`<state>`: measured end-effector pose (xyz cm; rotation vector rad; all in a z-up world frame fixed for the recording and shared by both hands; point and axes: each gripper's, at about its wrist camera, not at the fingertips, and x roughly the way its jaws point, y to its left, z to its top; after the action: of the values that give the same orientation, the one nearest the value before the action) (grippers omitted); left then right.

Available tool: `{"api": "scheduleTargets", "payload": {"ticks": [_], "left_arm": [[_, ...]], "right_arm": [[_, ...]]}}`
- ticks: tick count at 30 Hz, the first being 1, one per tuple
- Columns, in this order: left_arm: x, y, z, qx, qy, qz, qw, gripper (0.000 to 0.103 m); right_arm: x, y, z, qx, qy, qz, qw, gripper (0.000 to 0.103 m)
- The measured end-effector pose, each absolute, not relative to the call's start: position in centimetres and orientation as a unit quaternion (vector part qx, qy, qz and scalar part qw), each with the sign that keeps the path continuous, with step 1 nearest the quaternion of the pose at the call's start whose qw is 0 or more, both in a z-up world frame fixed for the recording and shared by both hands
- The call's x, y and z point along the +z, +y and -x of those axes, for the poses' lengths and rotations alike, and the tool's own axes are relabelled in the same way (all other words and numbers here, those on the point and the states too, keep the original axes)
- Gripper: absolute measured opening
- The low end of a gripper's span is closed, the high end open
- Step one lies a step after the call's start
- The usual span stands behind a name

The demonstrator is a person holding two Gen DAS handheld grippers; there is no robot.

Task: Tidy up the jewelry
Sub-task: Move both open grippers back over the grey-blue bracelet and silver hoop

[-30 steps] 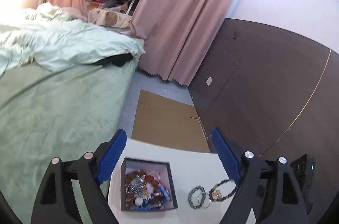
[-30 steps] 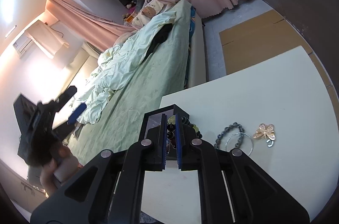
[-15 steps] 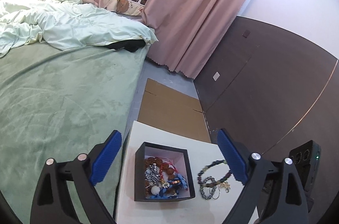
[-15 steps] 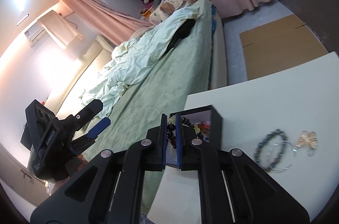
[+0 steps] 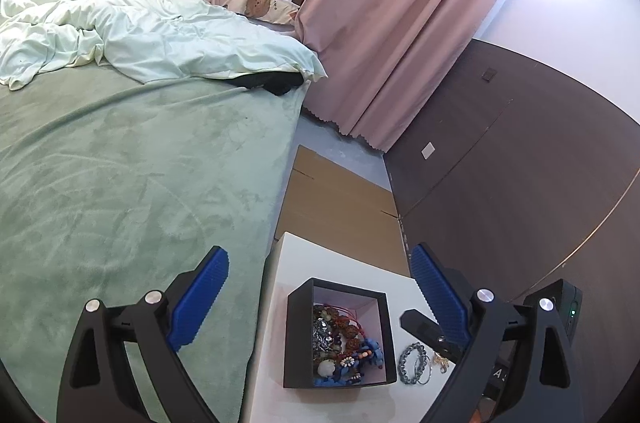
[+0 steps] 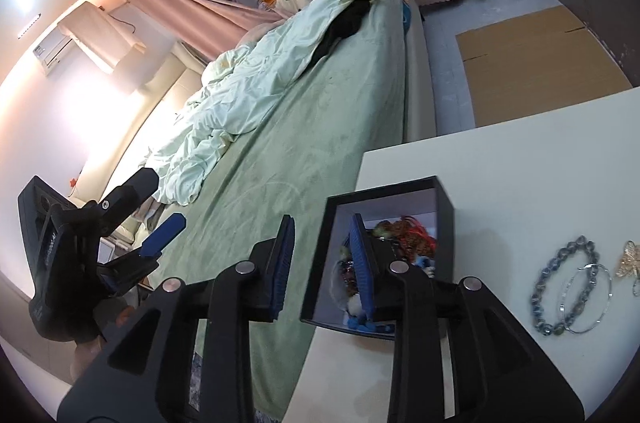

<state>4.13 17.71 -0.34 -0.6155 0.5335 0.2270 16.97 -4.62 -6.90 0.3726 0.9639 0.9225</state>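
Observation:
A black open-topped box stands on the white table, near the edge by the bed. It holds a tangled heap of beads and charms. To its right lie a grey bead bracelet and a gold butterfly charm. My left gripper hangs wide open above the box, holding nothing. My right gripper is opening. Its right finger is over the box and its left finger is outside, so the box's left wall lies between them, untouched.
A bed with a green cover and a rumpled pale duvet runs along the table's left side. Flat cardboard lies on the floor beyond the table. A dark panelled wall and pink curtains close off the right and back.
My right gripper, shut with dark beads at its tips, has slid left over the box and its jaws have parted; no beads show between them now. My left gripper has closed in on the box.

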Motion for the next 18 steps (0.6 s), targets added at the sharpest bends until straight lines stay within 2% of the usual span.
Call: {"api": "scheduleTargets", "payload": {"ticks": [18], "left_arm": [[-0.7,11.6,-5.5,0.072,0.282,0.259,0.921,0.089]], "right_arm": [[-4.8,-16.5,-17.3,0.340,0.436,-0.190,0.812,0.029]]}}
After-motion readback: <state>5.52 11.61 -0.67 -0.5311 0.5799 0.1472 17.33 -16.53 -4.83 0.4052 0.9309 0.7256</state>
